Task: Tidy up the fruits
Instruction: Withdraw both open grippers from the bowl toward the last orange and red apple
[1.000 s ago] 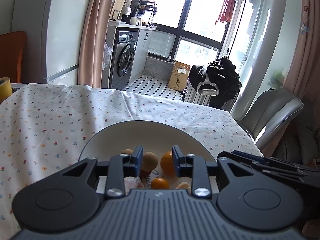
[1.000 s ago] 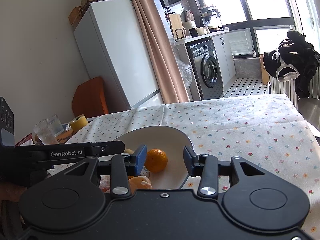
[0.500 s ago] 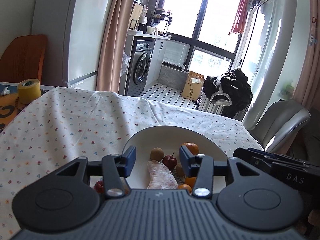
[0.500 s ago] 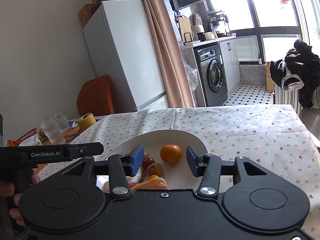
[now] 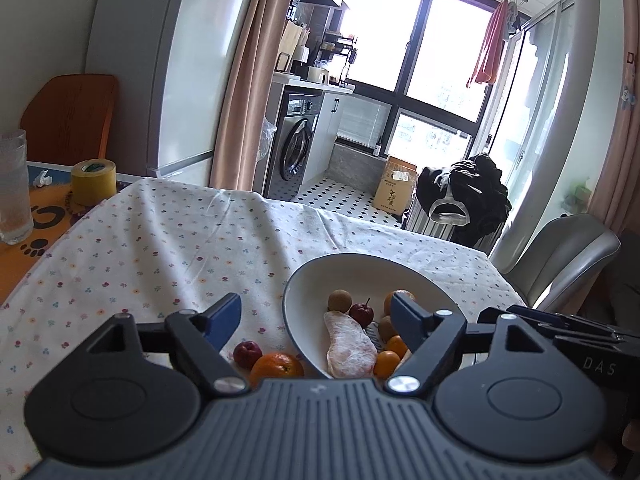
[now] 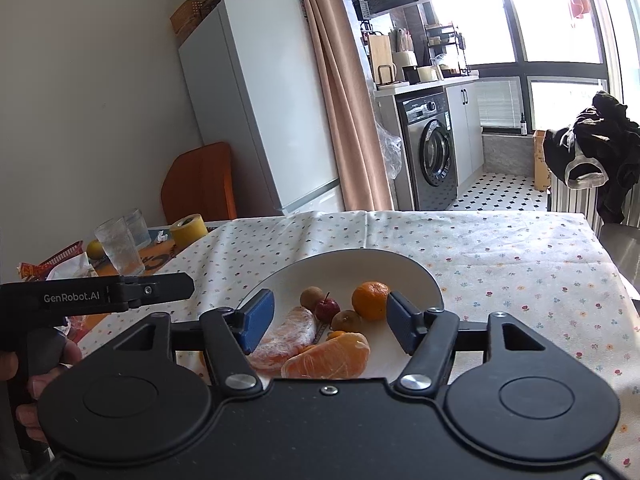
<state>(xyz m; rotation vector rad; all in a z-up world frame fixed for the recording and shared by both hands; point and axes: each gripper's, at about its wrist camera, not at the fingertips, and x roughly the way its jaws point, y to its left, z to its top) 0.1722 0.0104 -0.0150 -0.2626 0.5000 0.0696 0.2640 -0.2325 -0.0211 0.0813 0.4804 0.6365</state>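
A white bowl [image 5: 308, 280] [image 6: 420, 270] stands on the flowered tablecloth and holds several fruits: a tangerine [image 6: 370, 300], a small red apple [image 5: 361, 313] [image 6: 326, 309], a brown round fruit [image 5: 339, 301] [image 6: 311, 297], a peeled pomelo wedge [image 5: 349, 346] [image 6: 285, 340] and an orange segment [image 6: 326, 360]. Outside the bowl, on the cloth at its left, lie a red fruit [image 5: 247, 353] and an orange [image 5: 276, 364]. My left gripper [image 5: 316, 318] is open above the bowl's left rim. My right gripper [image 6: 330, 320] is open over the bowl, empty.
At the table's left sit a yellow tape roll [image 5: 93, 181] [image 6: 188, 231], drinking glasses [image 6: 119, 247] and snack wrappers [image 6: 48, 266]. A grey chair [image 5: 556, 256] stands at the right. A hand [image 6: 36, 384] holds the left gripper's handle.
Both grippers have pulled back and risen from the bowl, and their jaws have widened. The left view has swung left, so the two fruits on the cloth now show.
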